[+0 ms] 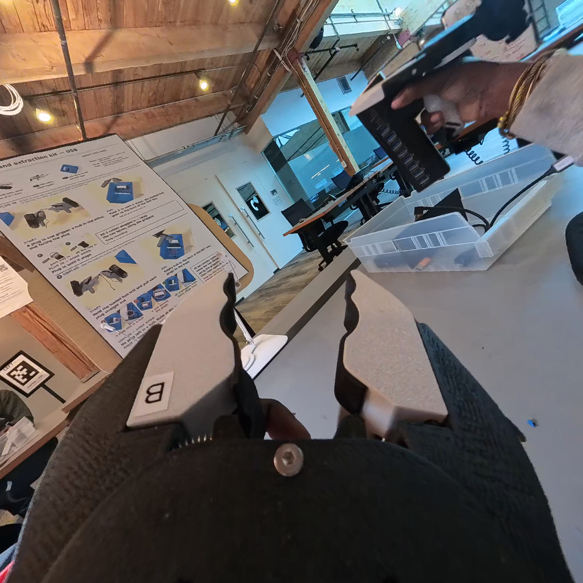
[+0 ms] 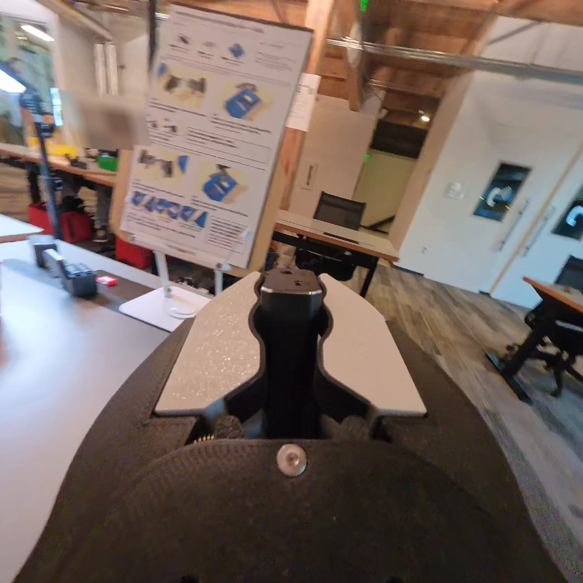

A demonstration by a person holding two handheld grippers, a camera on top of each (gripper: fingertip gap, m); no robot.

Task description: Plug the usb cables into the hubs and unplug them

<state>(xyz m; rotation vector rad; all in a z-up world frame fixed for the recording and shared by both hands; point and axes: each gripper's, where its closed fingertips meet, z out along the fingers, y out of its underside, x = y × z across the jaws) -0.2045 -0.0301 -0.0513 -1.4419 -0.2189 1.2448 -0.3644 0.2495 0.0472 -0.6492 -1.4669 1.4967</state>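
Currently the right gripper (image 2: 289, 295) is clamped on a long black multi-port USB hub (image 2: 288, 318), held aloft, presumably to present ports. Left gripper (image 1: 289, 299) gapes empty over the grey table (image 1: 473, 315); cables sit in the clear plastic bin (image 1: 394, 249).

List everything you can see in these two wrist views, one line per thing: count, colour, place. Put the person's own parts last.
hub: one, black, clamped in the right gripper
bins: two, clear plastic, on the table, far right
cable: one, black, leading from the farther bin
instruction board: one, white with blue pictures, on a white stand at the table's far edge
marker tag: one, black and white, lower left
table: one, grey, under the grippers
left gripper: one, grey and black, open, empty
right gripper: one, grey and black, shut on the hub
hand: one, holding the right gripper
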